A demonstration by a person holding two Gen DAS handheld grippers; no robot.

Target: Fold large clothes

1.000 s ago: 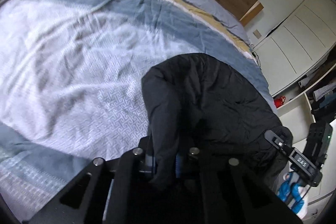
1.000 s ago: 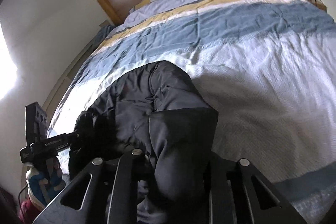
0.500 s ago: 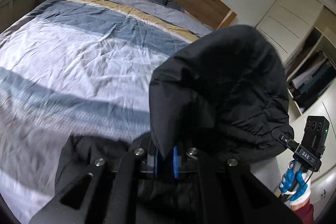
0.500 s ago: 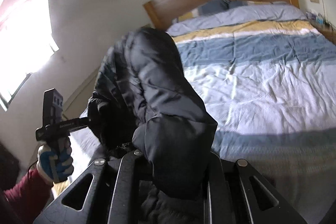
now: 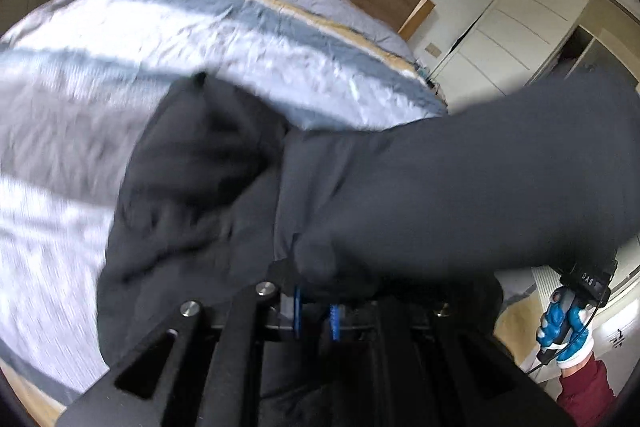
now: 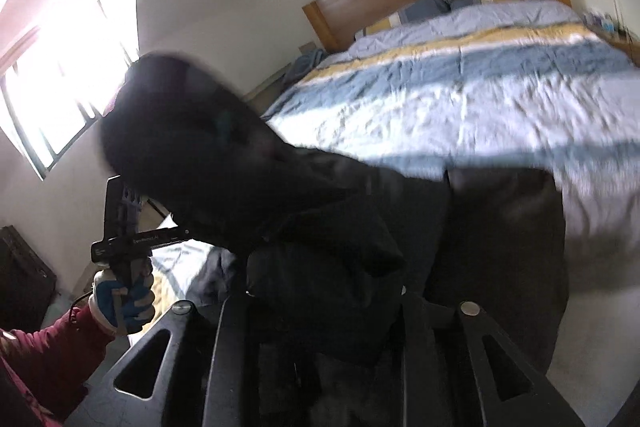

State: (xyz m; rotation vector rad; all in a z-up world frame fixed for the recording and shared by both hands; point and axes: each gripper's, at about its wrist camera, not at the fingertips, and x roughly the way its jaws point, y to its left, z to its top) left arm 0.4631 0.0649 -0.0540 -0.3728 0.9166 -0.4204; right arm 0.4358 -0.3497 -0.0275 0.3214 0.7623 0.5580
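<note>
Black jacket (image 5: 400, 195) lifted above striped bed (image 5: 200, 27), centre frame, gripped by left claw (image 5: 316, 311) and right claw (image 6: 320, 291); no fold visible, folding apparently all ahead.

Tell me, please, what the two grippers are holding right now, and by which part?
Both hold the black jacket. The left gripper and the right gripper each pinch a bunch of its fabric; which edge or part cannot be told, as the cloth hides it.
</note>
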